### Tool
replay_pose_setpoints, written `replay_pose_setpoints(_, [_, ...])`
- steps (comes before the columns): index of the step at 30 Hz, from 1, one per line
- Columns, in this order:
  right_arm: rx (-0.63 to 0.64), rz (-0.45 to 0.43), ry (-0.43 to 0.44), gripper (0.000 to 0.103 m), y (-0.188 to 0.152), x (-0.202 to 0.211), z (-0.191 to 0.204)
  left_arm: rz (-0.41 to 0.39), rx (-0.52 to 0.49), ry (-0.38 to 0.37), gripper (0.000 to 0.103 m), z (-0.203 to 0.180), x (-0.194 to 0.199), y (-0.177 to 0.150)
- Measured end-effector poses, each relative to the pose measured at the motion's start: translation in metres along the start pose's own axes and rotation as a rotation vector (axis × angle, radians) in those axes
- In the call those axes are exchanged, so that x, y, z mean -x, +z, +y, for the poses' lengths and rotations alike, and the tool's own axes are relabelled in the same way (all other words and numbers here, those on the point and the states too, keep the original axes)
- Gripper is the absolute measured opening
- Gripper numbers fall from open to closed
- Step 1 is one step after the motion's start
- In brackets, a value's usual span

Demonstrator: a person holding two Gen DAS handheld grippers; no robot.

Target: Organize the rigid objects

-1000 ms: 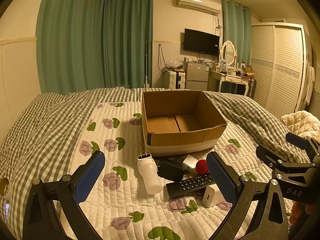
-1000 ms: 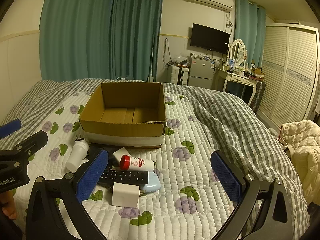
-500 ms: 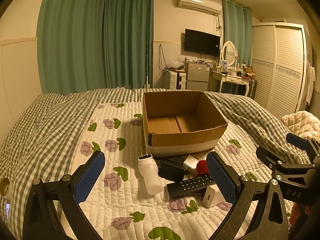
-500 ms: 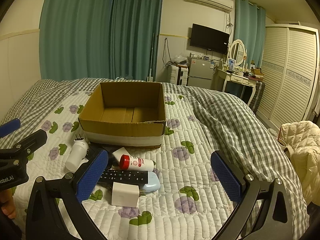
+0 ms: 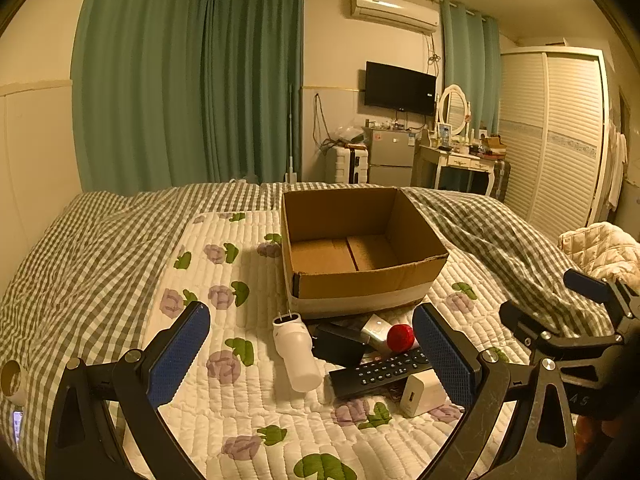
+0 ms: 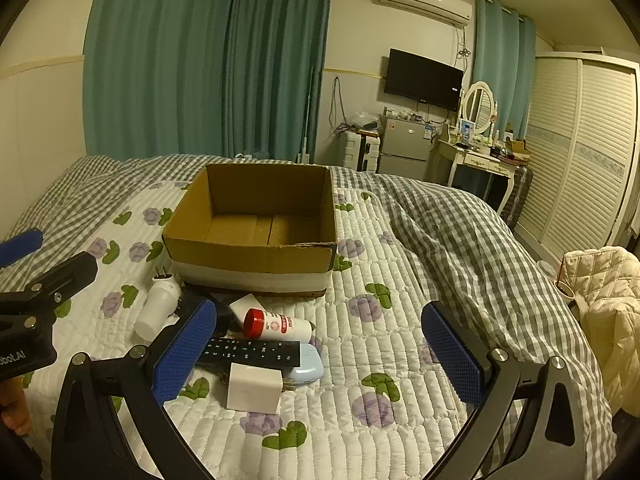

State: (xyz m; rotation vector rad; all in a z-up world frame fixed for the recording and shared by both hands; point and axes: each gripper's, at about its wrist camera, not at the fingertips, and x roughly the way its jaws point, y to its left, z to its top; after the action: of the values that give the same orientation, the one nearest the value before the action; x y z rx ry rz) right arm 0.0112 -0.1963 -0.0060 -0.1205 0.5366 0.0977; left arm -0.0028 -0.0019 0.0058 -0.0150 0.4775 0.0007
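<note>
An open, empty cardboard box [image 5: 360, 256] [image 6: 256, 232] sits on the flowered quilt. In front of it lies a pile: a white plug-in device [image 5: 296, 352] [image 6: 158, 306], a black remote [image 5: 380, 368] [image 6: 252, 352], a white bottle with a red cap [image 6: 278, 324] [image 5: 400, 336], a white charger cube [image 5: 424, 394] [image 6: 254, 388], a black box [image 5: 338, 344] and a pale blue case [image 6: 308, 366]. My left gripper [image 5: 312, 354] hovers open just short of the pile. Open too, my right gripper [image 6: 318, 354] hangs over the quilt right of the pile.
A grey checked duvet [image 6: 460, 240] is bunched on the right of the bed. A cream quilted jacket [image 6: 600, 300] lies off the right edge. Beyond the bed stand a dresser [image 5: 460, 160], a small fridge and a louvred wardrobe [image 5: 560, 132].
Both views have shifted slightly; the pile and box sit a little higher in the left wrist view. Nothing has been taken hold of, and both grippers stay open.
</note>
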Motion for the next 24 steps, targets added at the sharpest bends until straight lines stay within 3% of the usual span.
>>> replay_pose_setpoints(3, [0.011,0.005,0.001,0.103,0.0,0.0,0.003,0.006,-0.004,0.005,0.103,0.002,-0.001,0.0])
replay_pose_setpoints(7, [0.007,0.055,-0.011,0.103,-0.008,-0.014,0.004,0.075,0.01,0.048,0.103,0.011,-0.022,-0.009])
replay_pose_setpoints(11, [0.032,0.182,-0.009,0.103,-0.03,-0.049,0.015,0.173,0.049,0.059,0.103,0.029,-0.048,-0.026])
replay_pose_setpoints(14, [0.04,0.282,0.055,0.102,-0.044,-0.073,0.028,0.236,0.066,0.084,0.103,0.038,-0.063,-0.038])
replay_pose_setpoints(19, [-0.013,0.454,0.141,0.088,-0.058,-0.112,0.038,0.286,0.095,0.09,0.102,0.048,-0.074,-0.05])
replay_pose_setpoints(24, [-0.081,0.528,0.2,0.068,-0.066,-0.137,0.034,0.33,0.101,0.066,0.1,0.045,-0.084,-0.055])
